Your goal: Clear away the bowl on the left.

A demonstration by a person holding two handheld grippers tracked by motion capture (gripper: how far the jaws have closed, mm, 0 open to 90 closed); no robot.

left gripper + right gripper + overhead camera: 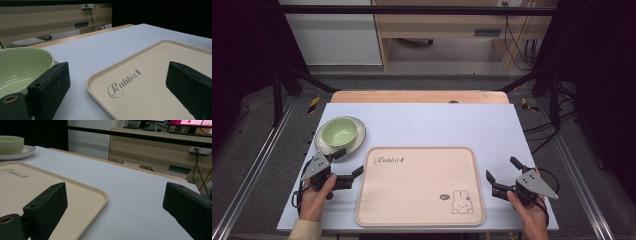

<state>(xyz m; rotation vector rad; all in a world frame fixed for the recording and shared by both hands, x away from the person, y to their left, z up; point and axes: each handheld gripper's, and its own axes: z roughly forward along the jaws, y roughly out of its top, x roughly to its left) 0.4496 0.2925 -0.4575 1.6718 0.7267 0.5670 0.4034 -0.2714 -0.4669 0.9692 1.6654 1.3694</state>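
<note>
In the left gripper view the tray's (150, 82) print reads only "Rabbit", perhaps cut by glare. The left tool (348, 162), jaws spread and empty, sits at the tray's left edge; the right tool (502, 173), likewise released, at its right edge. The bowl (339, 132) stands on a plate (359, 137) beyond the tray's left corner.

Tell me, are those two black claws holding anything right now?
No. The left gripper and right gripper both have open jaws with nothing between them, beside the tray.
</note>
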